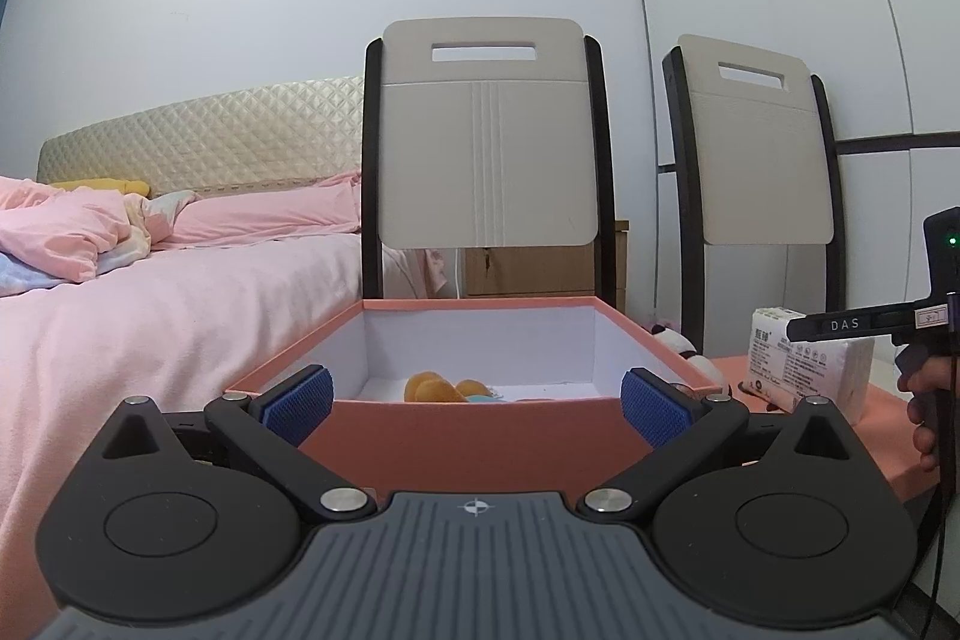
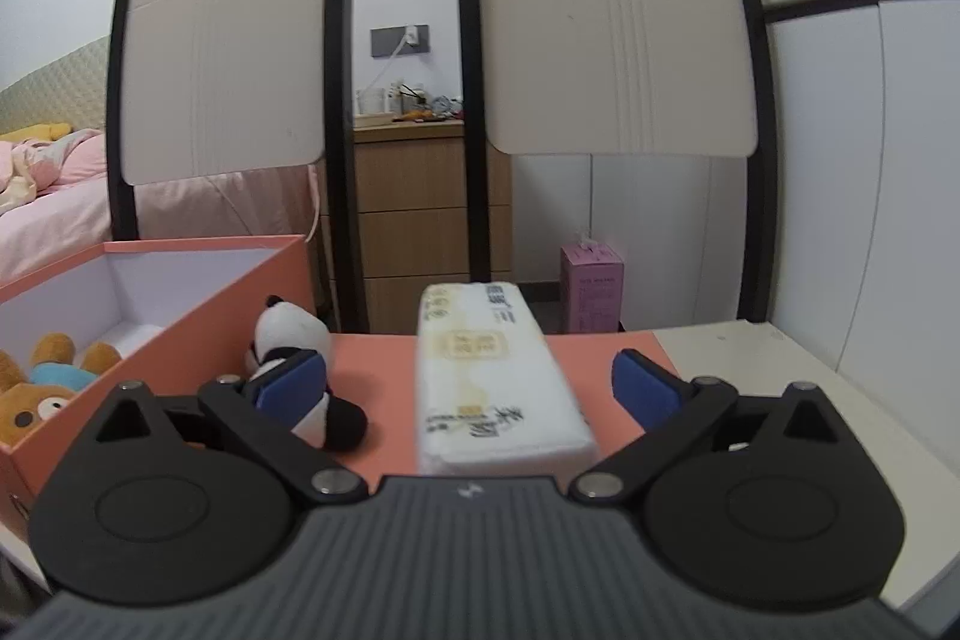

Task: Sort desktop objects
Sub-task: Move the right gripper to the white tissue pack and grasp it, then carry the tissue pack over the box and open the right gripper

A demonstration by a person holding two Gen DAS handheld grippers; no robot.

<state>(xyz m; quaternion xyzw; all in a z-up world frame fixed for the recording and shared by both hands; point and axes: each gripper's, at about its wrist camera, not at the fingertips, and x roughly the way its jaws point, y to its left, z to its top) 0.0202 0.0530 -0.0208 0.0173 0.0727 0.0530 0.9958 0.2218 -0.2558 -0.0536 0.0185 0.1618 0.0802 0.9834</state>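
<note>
Right gripper (image 2: 468,388), fingers spread and empty, straddles the tissue pack (image 2: 498,382) lying on the table (image 2: 750,370) beside the panda toy (image 2: 300,370). Centre, then close gently on its long sides. Left gripper (image 1: 477,400), released, faces the box (image 1: 468,436).

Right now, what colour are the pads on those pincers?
Blue, on black arms; the pads show best in the left wrist view.

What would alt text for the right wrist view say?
An open right gripper points at a white tissue pack lying between its blue-padded fingers on a salmon mat. A panda plush sits left, beside an orange box holding a teddy bear.
</note>
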